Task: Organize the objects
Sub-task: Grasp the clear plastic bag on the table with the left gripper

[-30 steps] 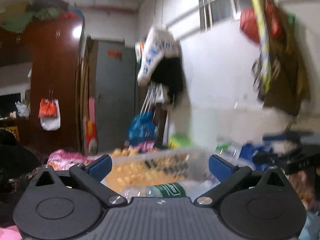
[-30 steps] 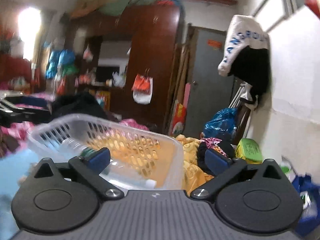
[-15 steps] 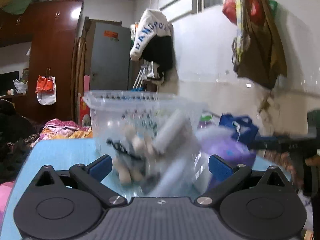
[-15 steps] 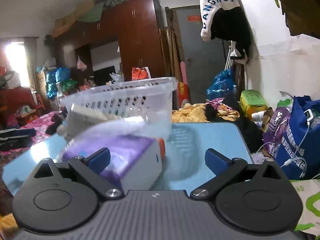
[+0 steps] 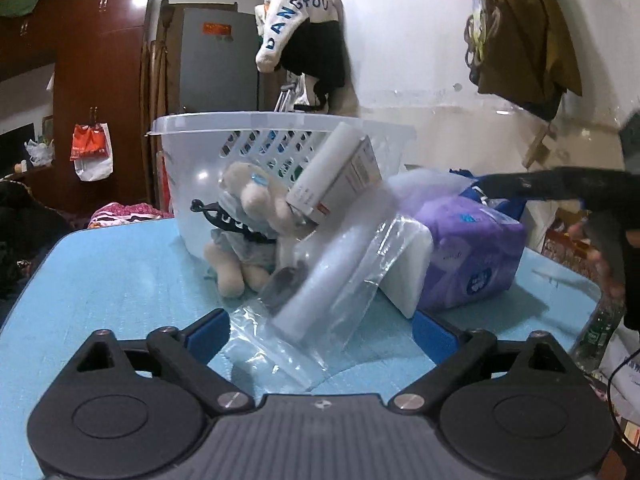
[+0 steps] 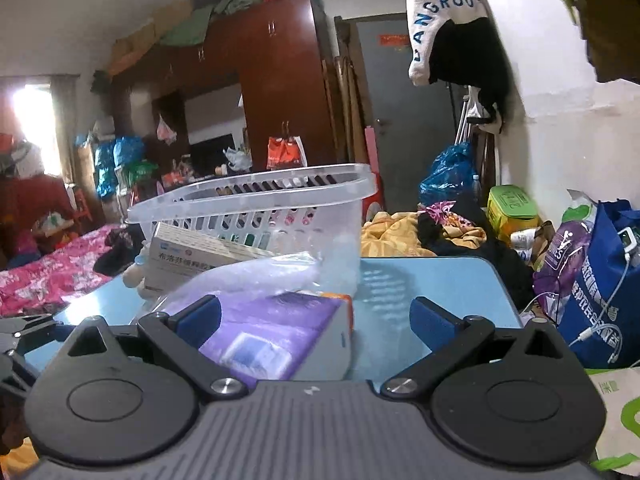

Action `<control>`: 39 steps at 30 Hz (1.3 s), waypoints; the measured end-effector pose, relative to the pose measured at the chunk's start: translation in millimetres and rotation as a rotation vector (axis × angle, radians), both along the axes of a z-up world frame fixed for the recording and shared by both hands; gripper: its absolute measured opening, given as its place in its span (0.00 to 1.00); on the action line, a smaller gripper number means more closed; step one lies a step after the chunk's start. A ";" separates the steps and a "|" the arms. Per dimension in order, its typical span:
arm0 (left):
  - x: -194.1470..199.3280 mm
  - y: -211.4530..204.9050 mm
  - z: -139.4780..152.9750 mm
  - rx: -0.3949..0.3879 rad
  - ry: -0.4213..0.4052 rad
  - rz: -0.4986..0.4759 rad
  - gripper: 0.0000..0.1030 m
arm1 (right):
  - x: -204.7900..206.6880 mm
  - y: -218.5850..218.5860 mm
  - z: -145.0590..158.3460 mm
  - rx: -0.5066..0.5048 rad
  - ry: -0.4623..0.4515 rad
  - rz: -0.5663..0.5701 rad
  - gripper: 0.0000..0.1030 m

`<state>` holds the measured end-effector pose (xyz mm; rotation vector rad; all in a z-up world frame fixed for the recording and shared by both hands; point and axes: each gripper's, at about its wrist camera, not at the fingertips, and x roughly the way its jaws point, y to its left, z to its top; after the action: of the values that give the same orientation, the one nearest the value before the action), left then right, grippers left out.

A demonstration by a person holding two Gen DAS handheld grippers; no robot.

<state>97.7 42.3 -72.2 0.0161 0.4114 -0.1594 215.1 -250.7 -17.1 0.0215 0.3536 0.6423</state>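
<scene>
A light blue tabletop surface (image 5: 120, 264) is carrying a heap of things in a crowded bedroom. A clear slotted plastic basket (image 5: 208, 148) is sitting on the surface with its rim tilted, and the things are lying just in front of it: a beige plush toy in a grey outfit (image 5: 244, 236) is leaning against the basket wall, a white and orange cardboard medicine box (image 5: 340, 176) is resting tilted on the toy, a clear zip plastic bag holding a white tube (image 5: 320, 288) is sloping down toward the camera, and a purple soft pack of tissues (image 5: 472, 252) is lying to the right, touching the bag.

The left gripper (image 5: 320, 332) is hovering low over the near edge of the surface, its blue-padded jaws spread wide and empty, with the bag's lower end between them. The right gripper (image 6: 316, 318) is also showing its jaws spread apart, holding nothing, with the tissue pack just ahead; in the left view it is appearing as a dark blurred shape at the right edge.

Behind the surface a dark red wooden wardrobe (image 6: 280, 80) is standing beside a grey door (image 6: 400, 92). A white and black garment with blue letters (image 6: 452, 28) is hanging on the white wall. A bed with pink floral bedding (image 6: 48, 268) is lying to the left, and a blue printed shopping bag (image 6: 600, 280) is sitting on the right.
</scene>
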 end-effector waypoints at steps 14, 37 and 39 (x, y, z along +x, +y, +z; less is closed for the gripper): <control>15.1 -9.2 1.2 0.043 0.058 0.011 0.91 | 19.8 17.4 3.2 -0.010 0.059 0.046 0.86; 7.3 -12.0 2.3 0.095 -0.019 0.074 0.21 | 2.8 18.2 9.9 -0.028 -0.034 0.031 0.11; 1.3 -10.8 5.6 0.094 -0.054 0.080 0.21 | -4.0 14.7 11.4 -0.020 -0.057 0.035 0.10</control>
<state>98.9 31.5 -66.6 0.0961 0.3651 -0.0608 211.1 -236.0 -5.7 -0.0220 0.3058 0.6732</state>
